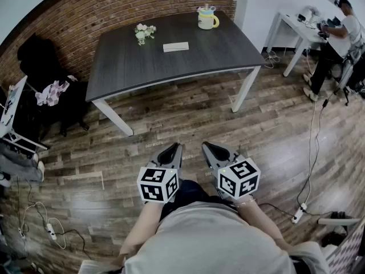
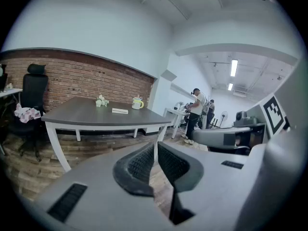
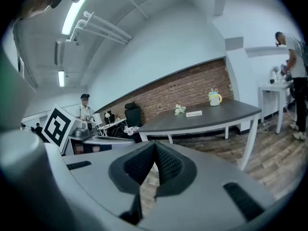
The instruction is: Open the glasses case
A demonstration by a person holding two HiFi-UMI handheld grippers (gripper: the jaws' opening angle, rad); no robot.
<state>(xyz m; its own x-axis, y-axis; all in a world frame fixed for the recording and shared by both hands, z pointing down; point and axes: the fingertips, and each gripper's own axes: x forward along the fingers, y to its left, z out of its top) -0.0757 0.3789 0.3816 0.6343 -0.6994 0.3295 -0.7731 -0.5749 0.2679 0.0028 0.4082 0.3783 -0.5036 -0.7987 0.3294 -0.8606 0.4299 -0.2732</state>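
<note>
The glasses case [image 1: 175, 47] is a flat pale oblong lying closed near the middle of the dark table [image 1: 125, 67], far ahead of me. It also shows small in the left gripper view as the glasses case [image 2: 120, 110] and in the right gripper view as the glasses case [image 3: 194, 113]. My left gripper [image 1: 171, 148] and right gripper [image 1: 209, 147] hang side by side close to my body over the wooden floor, well short of the table. Both point slightly down. The left gripper [image 2: 155, 143] and the right gripper [image 3: 155, 144] are shut with nothing between the jaws.
A yellow-handled mug [image 1: 207, 18] and a small bunch of flowers [image 1: 144, 32] stand at the table's far side. A black chair with clothes [image 1: 45, 90] sits left, and a person works at a white desk [image 1: 296, 30] right. Cables and a power strip [image 1: 299, 213] lie on the floor.
</note>
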